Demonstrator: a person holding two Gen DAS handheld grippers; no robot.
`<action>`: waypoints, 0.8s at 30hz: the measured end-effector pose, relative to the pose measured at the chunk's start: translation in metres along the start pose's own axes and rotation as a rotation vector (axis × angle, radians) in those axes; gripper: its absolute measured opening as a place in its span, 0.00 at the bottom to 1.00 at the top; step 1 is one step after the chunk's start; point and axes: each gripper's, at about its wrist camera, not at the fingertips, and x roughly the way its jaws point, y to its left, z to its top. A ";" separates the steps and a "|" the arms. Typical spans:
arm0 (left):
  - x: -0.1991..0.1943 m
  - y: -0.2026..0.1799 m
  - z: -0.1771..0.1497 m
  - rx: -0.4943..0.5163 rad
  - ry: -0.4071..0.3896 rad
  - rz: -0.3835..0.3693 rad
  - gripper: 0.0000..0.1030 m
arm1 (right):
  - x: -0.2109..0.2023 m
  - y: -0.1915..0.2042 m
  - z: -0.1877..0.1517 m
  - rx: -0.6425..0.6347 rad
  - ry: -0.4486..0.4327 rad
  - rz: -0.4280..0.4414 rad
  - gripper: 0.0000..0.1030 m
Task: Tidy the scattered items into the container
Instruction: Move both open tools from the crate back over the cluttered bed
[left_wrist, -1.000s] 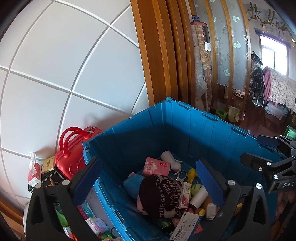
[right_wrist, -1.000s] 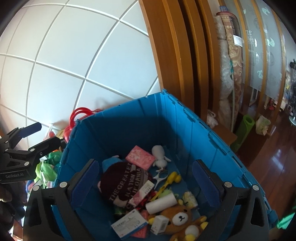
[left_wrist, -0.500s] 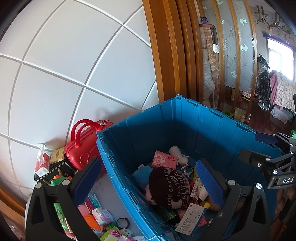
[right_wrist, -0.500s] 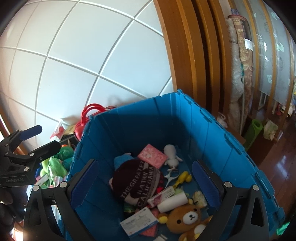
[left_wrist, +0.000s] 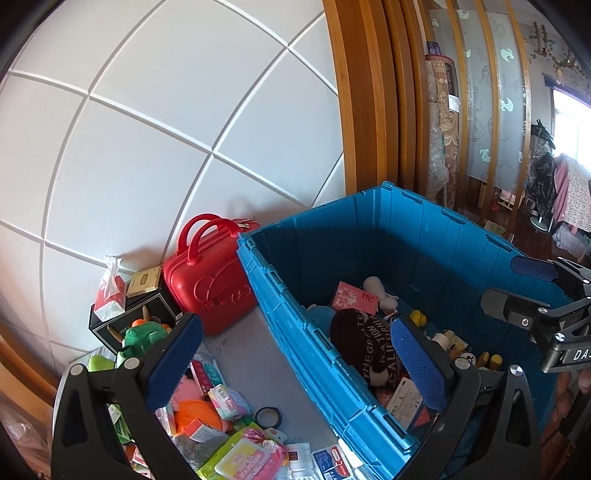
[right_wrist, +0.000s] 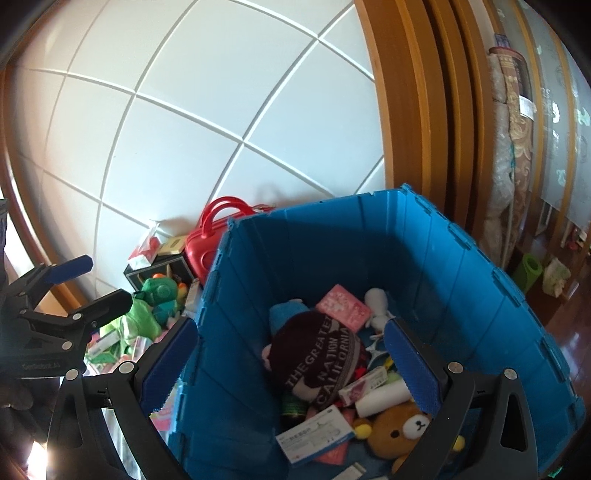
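two grippers are in view, and both have the jaws spread wide with nothing between them. in the left wrist view the left gripper (left_wrist: 295, 354) hangs over the near left wall of the blue container (left_wrist: 295, 321), which fills the centre and right of the frame. the right gripper (left_wrist: 535, 295) shows at the right edge, above the container. inside the container lie a dark cap with white letters (left_wrist: 365, 347), a pink packet (left_wrist: 352, 297) and a small white toy (left_wrist: 380, 291). in the right wrist view the right gripper (right_wrist: 291, 363) is above the container's left wall, and a brown bear toy (right_wrist: 400, 430) lies at the lower right. many scattered items (left_wrist: 221, 413) lie on the desk (left_wrist: 258, 369) at the lower left, beside the container. a red case (left_wrist: 210, 291) stands against the white wall (left_wrist: 147, 147), just left of the container.
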 end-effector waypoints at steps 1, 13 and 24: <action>-0.003 0.005 -0.003 -0.007 0.000 0.003 1.00 | 0.000 0.006 -0.001 -0.005 0.002 0.004 0.99; -0.034 0.066 -0.043 -0.059 0.014 0.049 1.00 | 0.004 0.080 -0.015 -0.059 0.027 0.056 0.99; -0.056 0.129 -0.085 -0.097 0.040 0.080 1.00 | 0.010 0.152 -0.036 -0.097 0.056 0.087 0.99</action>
